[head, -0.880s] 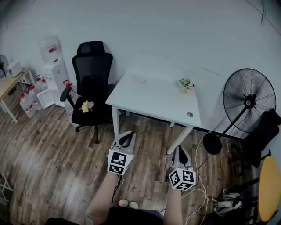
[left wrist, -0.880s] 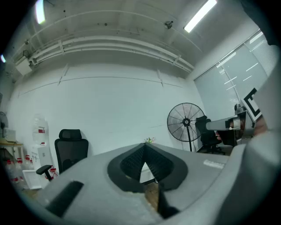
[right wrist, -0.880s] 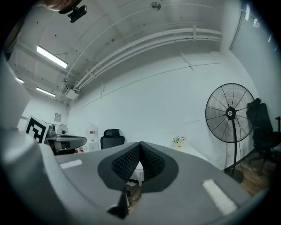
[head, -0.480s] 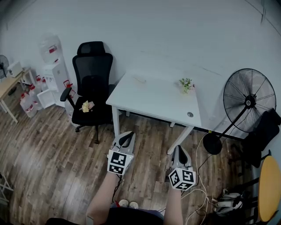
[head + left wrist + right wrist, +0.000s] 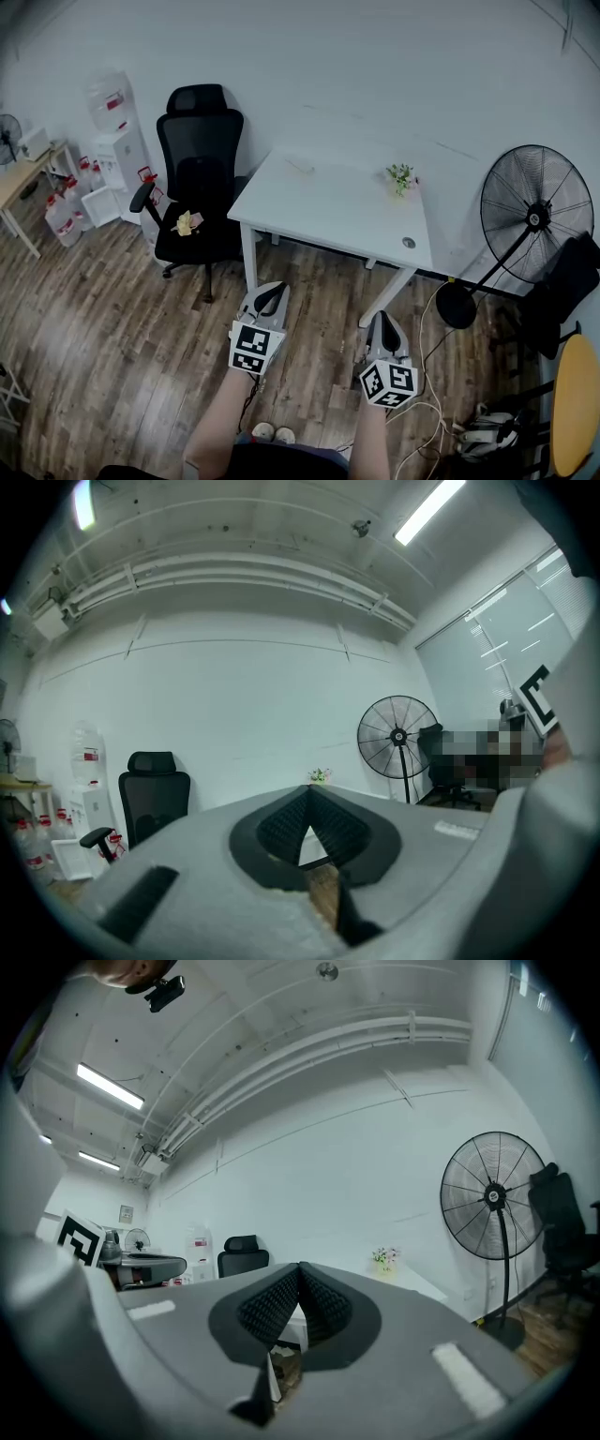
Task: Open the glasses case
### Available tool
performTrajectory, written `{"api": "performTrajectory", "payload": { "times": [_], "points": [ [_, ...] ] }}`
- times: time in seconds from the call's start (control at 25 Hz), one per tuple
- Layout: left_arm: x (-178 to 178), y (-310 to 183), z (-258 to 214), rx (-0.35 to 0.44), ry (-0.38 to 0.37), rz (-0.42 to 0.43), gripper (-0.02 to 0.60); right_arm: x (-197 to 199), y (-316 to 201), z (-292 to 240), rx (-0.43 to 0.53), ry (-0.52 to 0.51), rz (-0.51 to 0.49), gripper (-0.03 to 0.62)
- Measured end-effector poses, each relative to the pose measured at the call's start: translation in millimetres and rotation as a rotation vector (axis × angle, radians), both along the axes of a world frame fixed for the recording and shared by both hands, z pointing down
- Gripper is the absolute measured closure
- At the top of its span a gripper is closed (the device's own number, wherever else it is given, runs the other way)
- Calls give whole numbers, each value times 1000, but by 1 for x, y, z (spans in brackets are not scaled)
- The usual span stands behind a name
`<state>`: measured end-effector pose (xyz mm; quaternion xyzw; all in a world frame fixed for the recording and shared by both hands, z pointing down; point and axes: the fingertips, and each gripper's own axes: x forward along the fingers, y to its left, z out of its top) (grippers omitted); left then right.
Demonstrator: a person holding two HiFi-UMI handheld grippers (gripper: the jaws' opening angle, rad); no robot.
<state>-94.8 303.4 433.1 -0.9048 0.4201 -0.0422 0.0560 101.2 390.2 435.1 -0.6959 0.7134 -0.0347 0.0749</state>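
1. The head view is rather dim and greyish. The light is soft and even, and shadows on the wooden floor (image 5: 112, 328) are faint.
2. Its corners go dark, and straight lines bend near the edges.
3. In the left gripper view, a ceiling tube (image 5: 429, 511) glares white at the upper right.
4. In the right gripper view, light tubes (image 5: 110, 1086) glow at the upper left.
5. Both gripper views are round, with black corners. The left gripper (image 5: 308, 789) and the right gripper (image 5: 300, 1266), close to the lens, look soft and shaded.

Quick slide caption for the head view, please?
Person stands short of the white table, left tool and right tool both shut and empty; office chair at left, pedestal fan at right.
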Motion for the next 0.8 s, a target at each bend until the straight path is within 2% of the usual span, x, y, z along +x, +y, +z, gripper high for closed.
{"api": "performTrajectory", "payload": {
  "times": [0.44, 0.8],
  "points": [
    [6, -3, 18, -35, 9, -41, 572, 14, -10, 7, -4, 0, -32, 586],
    [8, -13, 16, -27, 65, -53, 472, 34, -30, 3, 25, -7, -43, 586]
  ]
}}
